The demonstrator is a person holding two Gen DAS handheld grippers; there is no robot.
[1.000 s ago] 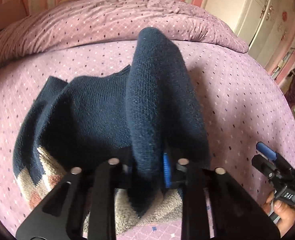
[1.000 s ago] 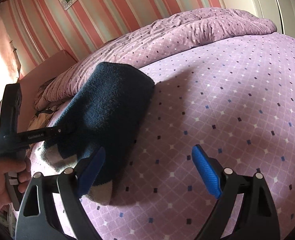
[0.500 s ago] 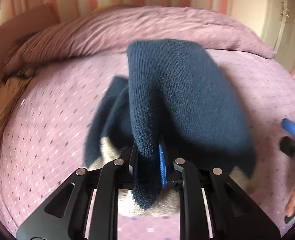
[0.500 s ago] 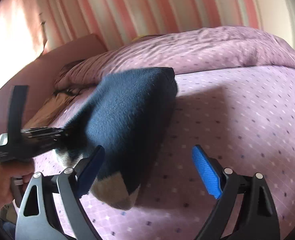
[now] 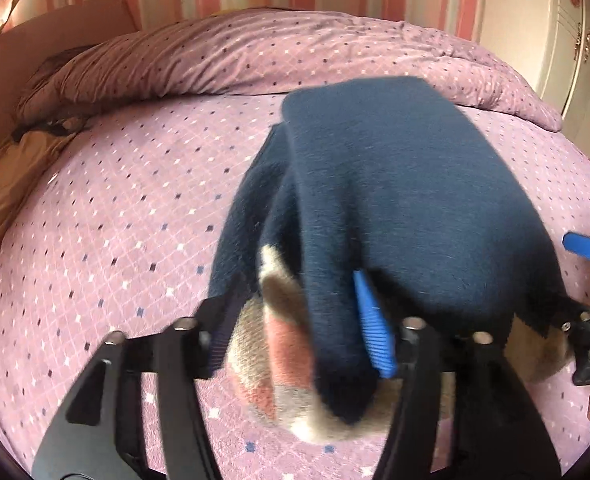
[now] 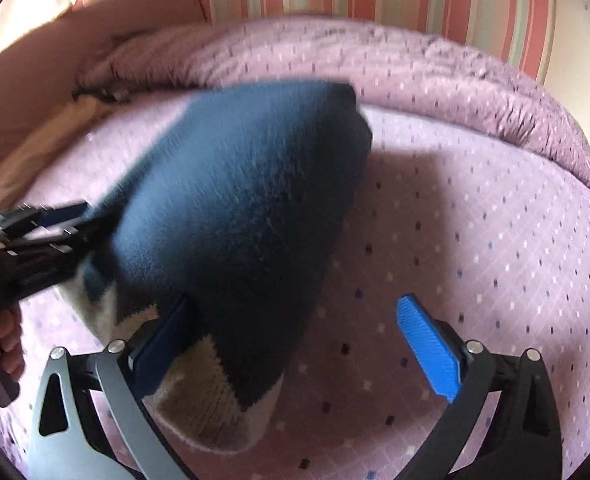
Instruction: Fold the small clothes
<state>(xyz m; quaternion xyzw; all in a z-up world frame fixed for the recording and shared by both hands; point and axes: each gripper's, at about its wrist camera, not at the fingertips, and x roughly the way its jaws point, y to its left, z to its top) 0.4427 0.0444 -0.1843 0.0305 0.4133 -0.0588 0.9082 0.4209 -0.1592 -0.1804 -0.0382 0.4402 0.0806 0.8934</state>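
Note:
A small navy knit sweater [image 5: 395, 200] with a beige and pink patterned hem lies folded on the purple bed; it also shows in the right wrist view [image 6: 239, 216]. My left gripper [image 5: 299, 332] has its jaws parted with sweater fabric bunched between and draped over them; the right blue pad [image 5: 371, 328] shows. My right gripper [image 6: 299, 344] is open; its left pad sits under the sweater's hem and its right pad [image 6: 427, 352] is free over the sheet. The left gripper shows at the left in the right wrist view [image 6: 47, 232].
The purple dotted bedsheet [image 5: 115, 240] covers the bed. A rolled quilt of the same print [image 5: 255, 52] lies along the far edge. A tan pillow [image 5: 3, 184] sits at far left. A white wardrobe [image 5: 567, 40] stands at right.
The left gripper's jaws have opened wider around the sweater fold. Both views have swung left, and the sweater sits closer to the right gripper's left pad.

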